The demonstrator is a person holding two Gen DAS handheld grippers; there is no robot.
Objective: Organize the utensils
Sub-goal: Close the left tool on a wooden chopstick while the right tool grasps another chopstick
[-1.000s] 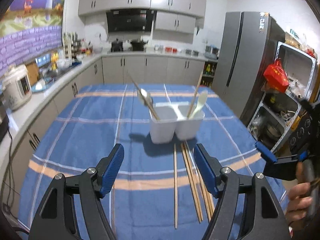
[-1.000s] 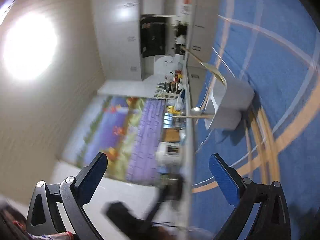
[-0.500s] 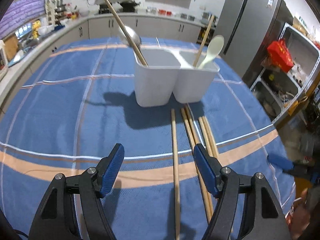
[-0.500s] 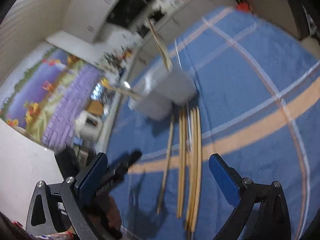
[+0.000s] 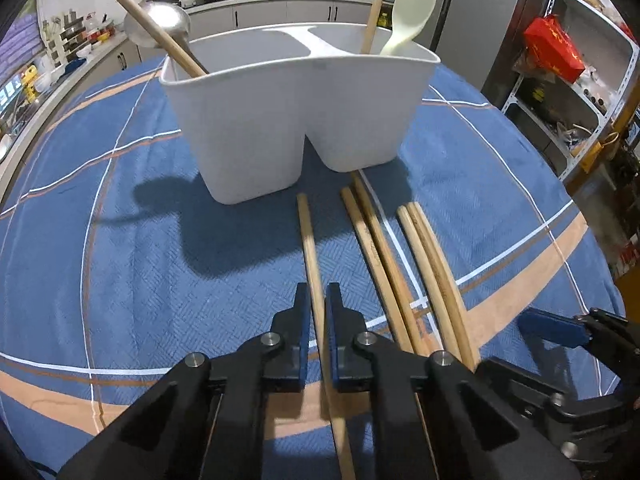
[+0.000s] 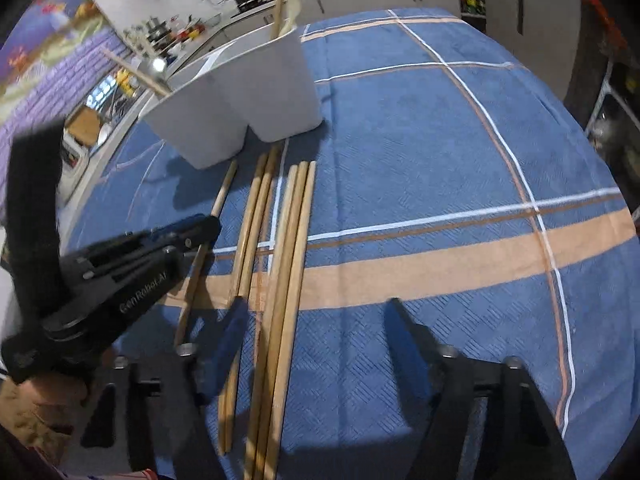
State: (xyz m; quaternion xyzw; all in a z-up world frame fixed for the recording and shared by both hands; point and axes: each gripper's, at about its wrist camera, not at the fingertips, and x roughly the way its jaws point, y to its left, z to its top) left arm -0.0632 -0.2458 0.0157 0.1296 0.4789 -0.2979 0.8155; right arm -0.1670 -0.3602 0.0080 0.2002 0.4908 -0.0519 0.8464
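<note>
Several long wooden chopsticks lie side by side on the blue checked cloth in front of a white two-compartment holder [image 5: 260, 120]. My left gripper [image 5: 317, 292] points down at the leftmost chopstick [image 5: 310, 240]; its jaws are closing and the blue pads press the stick between them. The other chopsticks [image 5: 400, 248] lie just to its right. My right gripper [image 6: 316, 312] hovers low over the two rightmost chopsticks [image 6: 298, 240], which lie between its closing jaws, untouched by the pads. The left gripper [image 6: 200, 228] shows at the left of the right wrist view.
A steel ladle [image 5: 160, 24] with a wooden handle leans in the holder's left compartment. A pale spoon [image 5: 412, 4] and a wooden stick [image 5: 374, 4] stand in the right one. Kitchen counters run behind the table, and shelves with a red box [image 5: 554, 48] stand to its right.
My left gripper dropped toward the cloth, came closer to the holder and closed on the leftmost chopstick. My right gripper swung down from facing the wall to over the chopsticks, its jaws narrower.
</note>
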